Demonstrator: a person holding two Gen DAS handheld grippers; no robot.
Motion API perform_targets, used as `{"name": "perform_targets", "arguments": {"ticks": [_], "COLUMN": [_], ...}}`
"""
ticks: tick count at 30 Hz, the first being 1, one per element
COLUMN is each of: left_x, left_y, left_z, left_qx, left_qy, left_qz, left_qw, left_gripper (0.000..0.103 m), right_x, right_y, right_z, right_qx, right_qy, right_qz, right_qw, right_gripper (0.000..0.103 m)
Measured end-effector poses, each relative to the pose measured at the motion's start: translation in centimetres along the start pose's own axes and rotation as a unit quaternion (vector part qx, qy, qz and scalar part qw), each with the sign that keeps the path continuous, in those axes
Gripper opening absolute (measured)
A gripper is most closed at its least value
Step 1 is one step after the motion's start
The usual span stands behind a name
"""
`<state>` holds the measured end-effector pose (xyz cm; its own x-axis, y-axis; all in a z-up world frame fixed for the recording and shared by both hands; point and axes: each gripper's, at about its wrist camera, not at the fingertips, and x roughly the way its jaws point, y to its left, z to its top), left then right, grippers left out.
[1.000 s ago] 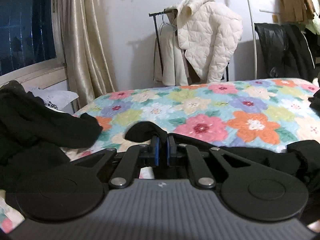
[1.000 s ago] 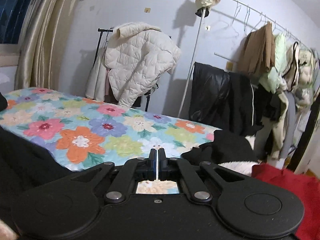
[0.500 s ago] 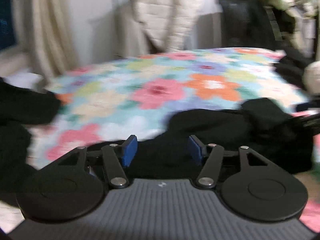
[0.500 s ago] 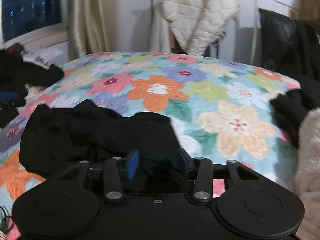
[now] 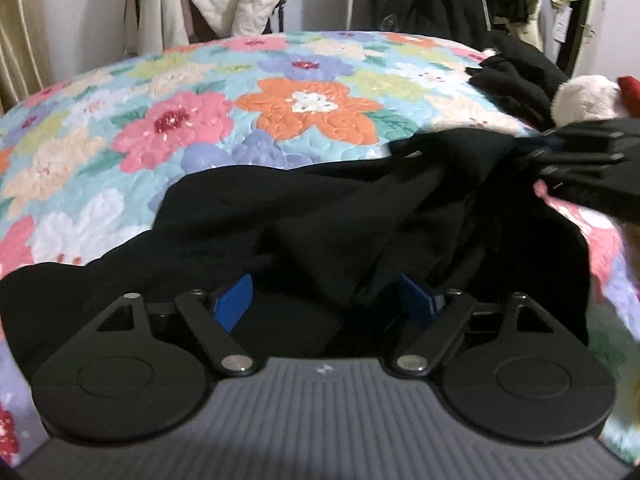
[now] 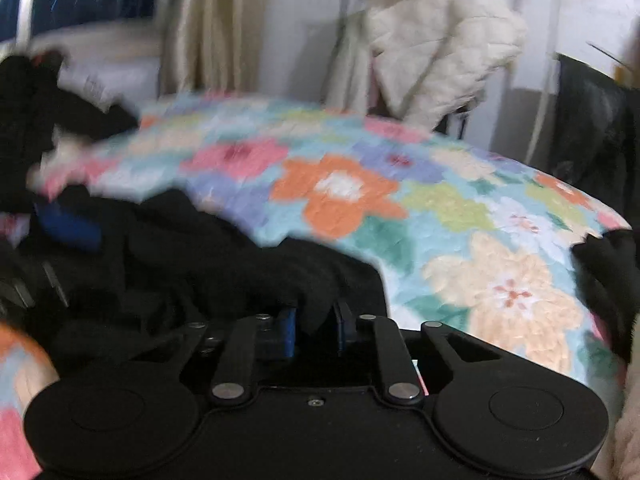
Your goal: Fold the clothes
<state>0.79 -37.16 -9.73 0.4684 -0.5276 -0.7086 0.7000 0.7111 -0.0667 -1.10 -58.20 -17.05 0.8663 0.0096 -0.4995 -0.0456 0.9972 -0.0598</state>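
my right tongs [image 6: 314, 326] pinch a bunch of the black top [image 5: 360, 216], crumpled on the flowery bed [image 5: 200, 120] just ahead. my left tongs [image 5: 326, 302] gape wide over it. i should bite one edge, then pull flat.

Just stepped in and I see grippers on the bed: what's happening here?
A person with two handheld grippers is working a black garment on the floral quilt. The right gripper is pinched on a bunch of its fabric. The left gripper is open, fingers straddling the cloth, gripping nothing. The garment is crumpled, unfolded.
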Motion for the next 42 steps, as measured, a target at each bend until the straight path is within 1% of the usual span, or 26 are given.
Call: {"name": "perform_targets", "arguments": {"ticks": [1, 2, 3, 4, 6, 7, 8, 10, 11, 13, 14, 16, 17, 19, 20, 21, 23, 24, 26, 29, 30, 32, 34, 36, 40, 42], "left_x": [0.3, 0.6, 0.7, 0.8, 1.0, 0.9, 0.8, 0.5, 0.1, -0.8, -1.4, -2.7, -3.5, -5.2, -6.0, -6.6, -7.6, -7.9, -8.1, -8.2, -8.1, -7.7, -7.3, -6.8, -5.5, -5.0], "left_y": [-0.1, -0.2, -0.3, -0.4, -0.6, -0.6, -0.5, -0.1, 0.1, 0.7, 1.1, 2.0, 2.6, 4.1, 4.8, 5.5, 6.8, 7.1, 7.6, 7.9, 7.7, 7.4, 7.2, 7.2, 7.7, 7.8], "left_z": [0.1, 0.3, 0.3, 0.3, 0.3, 0.3, 0.2, 0.1, 0.0, -0.2, -0.4, -0.8, -1.1, -1.9, -2.3, -2.8, -3.8, -4.2, -5.0, -5.9, -6.1, -6.3, -6.5, -6.8, -7.1, -6.8], "left_qx": [-0.004, -0.008, -0.011, -0.011, -0.010, -0.014, -0.019, -0.031, -0.035, -0.041, -0.039, -0.032, -0.033, -0.057, -0.074, -0.089, -0.119, -0.132, -0.156, -0.193, -0.205, -0.226, -0.244, -0.261, -0.296, -0.303], "left_qy": [0.005, 0.008, 0.010, 0.013, 0.019, 0.019, 0.018, 0.018, 0.015, 0.008, 0.001, -0.013, -0.017, -0.017, -0.016, -0.011, 0.003, 0.013, 0.028, 0.041, 0.045, 0.052, 0.052, 0.054, 0.052, 0.047], "left_qz": [-0.002, -0.003, -0.007, -0.007, -0.005, -0.006, -0.008, -0.012, -0.004, 0.017, 0.036, 0.072, 0.082, 0.089, 0.089, 0.086, 0.076, 0.068, 0.050, 0.016, 0.002, -0.021, -0.042, -0.052, -0.056, -0.066], "left_qw": [1.0000, 0.9999, 0.9999, 0.9998, 0.9998, 0.9997, 0.9996, 0.9993, 0.9993, 0.9990, 0.9986, 0.9968, 0.9959, 0.9942, 0.9932, 0.9922, 0.9900, 0.9888, 0.9861, 0.9803, 0.9778, 0.9726, 0.9676, 0.9623, 0.9521, 0.9495], "left_gripper": [0.076, 0.068, 0.056, 0.049, 0.008, 0.002, 0.000, 0.000, 0.000, 0.000, 0.000, 0.001, 0.003, 0.005, 0.010, 0.021, 0.038, 0.041, 0.041, 0.049, 0.049, 0.049, 0.053, 0.059, 0.061, 0.059], "right_x": [-0.4, -0.8, -1.1, -1.2, -1.4, -1.4, -1.0, -0.8, -0.7, -0.7, -0.7, -0.7, -0.8, -0.9, -0.7, -0.8, -1.7, -2.1, -3.0, -4.3, -4.7, -4.9, -5.0, -5.2, -5.4, -5.4], "right_y": [-0.2, -0.5, -0.7, -1.0, -2.5, -3.4, -4.1, -4.7, -4.8, -4.7, -4.8, -5.2, -5.6, -6.5, -7.2, -7.4, -7.4, -7.4, -7.4, -7.5, -7.4, -7.2, -6.9, -6.7, -4.8, -4.2], "right_z": [0.2, 0.5, 0.7, 0.7, 0.6, 0.3, 0.2, -0.3, -0.5, -0.6, -0.6, -0.7, -0.8, -1.1, -1.0, -1.0, -0.9, -0.9, -1.1, -1.6, -1.9, -2.4, -2.9, -3.4, -4.4, -5.4], "right_qx": [-0.006, -0.013, -0.019, -0.019, 0.021, 0.051, 0.067, 0.069, 0.065, 0.060, 0.063, 0.080, 0.095, 0.123, 0.138, 0.148, 0.152, 0.154, 0.173, 0.202, 0.218, 0.251, 0.284, 0.317, 0.311, 0.322], "right_qy": [-0.002, -0.004, -0.006, -0.003, 0.014, 0.022, 0.032, 0.051, 0.059, 0.064, 0.065, 0.060, 0.059, 0.058, 0.057, 0.059, 0.059, 0.060, 0.066, 0.076, 0.083, 0.090, 0.098, 0.105, 0.118, 0.129], "right_qz": [-0.021, -0.043, -0.064, -0.076, -0.066, -0.060, -0.059, -0.076, -0.085, -0.089, -0.088, -0.080, -0.076, -0.072, -0.068, -0.066, -0.081, -0.089, -0.080, -0.066, -0.050, -0.028, -0.005, 0.017, 0.006, 0.008], "right_qw": [1.000, 0.999, 0.998, 0.997, 0.997, 0.997, 0.995, 0.993, 0.993, 0.992, 0.992, 0.992, 0.991, 0.988, 0.987, 0.985, 0.983, 0.982, 0.979, 0.974, 0.971, 0.963, 0.954, 0.942, 0.943, 0.938], "right_gripper": [0.017, 0.017, 0.016, 0.016, 0.016, 0.016, 0.016, 0.016, 0.016, 0.016, 0.017, 0.017, 0.018, 0.032, 0.036, 0.039, 0.045, 0.046, 0.047, 0.053, 0.053, 0.054, 0.056, 0.057, 0.058, 0.060]}}
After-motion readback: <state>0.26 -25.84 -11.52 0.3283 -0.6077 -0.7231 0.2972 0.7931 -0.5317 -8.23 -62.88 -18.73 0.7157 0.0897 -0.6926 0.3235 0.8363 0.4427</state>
